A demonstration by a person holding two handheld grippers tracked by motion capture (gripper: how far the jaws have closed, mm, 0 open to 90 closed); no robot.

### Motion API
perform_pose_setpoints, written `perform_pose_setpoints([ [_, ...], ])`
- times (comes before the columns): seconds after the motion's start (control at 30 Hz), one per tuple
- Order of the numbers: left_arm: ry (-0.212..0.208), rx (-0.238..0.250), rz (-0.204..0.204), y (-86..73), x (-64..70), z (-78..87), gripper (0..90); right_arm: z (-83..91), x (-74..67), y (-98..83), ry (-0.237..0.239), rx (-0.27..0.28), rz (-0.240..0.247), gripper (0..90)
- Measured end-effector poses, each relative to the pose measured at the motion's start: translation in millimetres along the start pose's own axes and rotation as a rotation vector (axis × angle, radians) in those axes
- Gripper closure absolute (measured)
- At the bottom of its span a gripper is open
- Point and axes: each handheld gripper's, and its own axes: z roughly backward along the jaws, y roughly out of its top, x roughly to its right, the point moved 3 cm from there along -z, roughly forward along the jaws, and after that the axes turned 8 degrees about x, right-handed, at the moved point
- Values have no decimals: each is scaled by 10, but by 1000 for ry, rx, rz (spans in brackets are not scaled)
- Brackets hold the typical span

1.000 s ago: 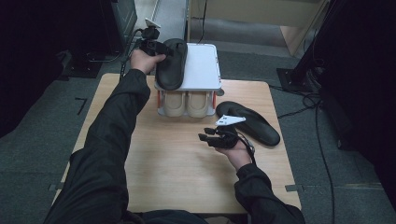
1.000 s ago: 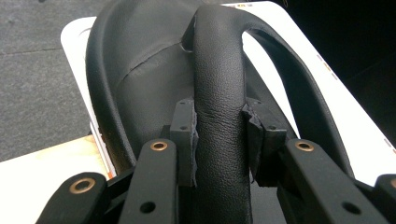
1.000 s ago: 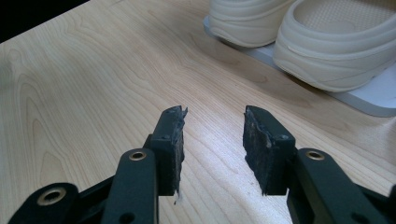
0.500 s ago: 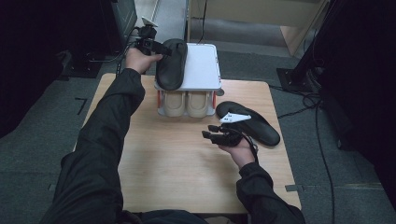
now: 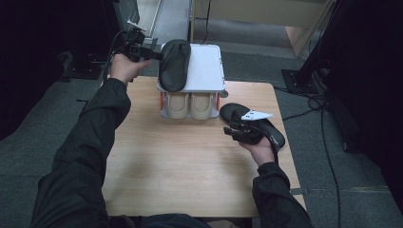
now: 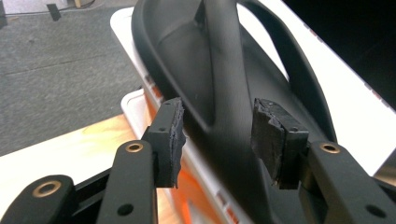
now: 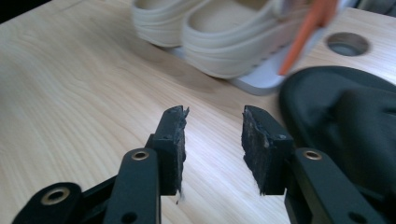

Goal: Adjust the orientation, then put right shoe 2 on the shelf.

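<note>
Black slipper [image 5: 174,64] lies atop white rack [image 5: 206,71].

Left arm extends to the frame's upper left; left gripper [image 5: 145,50] jaws parted, having just been opening. Right gripper [image 5: 236,134], right of centre, jaws apart, just closing, nothing between.

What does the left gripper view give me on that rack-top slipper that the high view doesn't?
Left gripper view alone: the left claw stands open, pads apart, nothing pressed; its jaws have just been opening.

High view alone: the black slipper lies on the white rack, beige shoes beneath, second slipper on the table by the right claw.

Both: slipper on rack top.
</note>
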Motion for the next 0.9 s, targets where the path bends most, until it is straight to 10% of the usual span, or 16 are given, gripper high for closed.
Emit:
perform_pose_setpoints([
  [0.9,19,33,17,-666,-259,427,537,387,877,-199,-209,-23,-83,786],
])
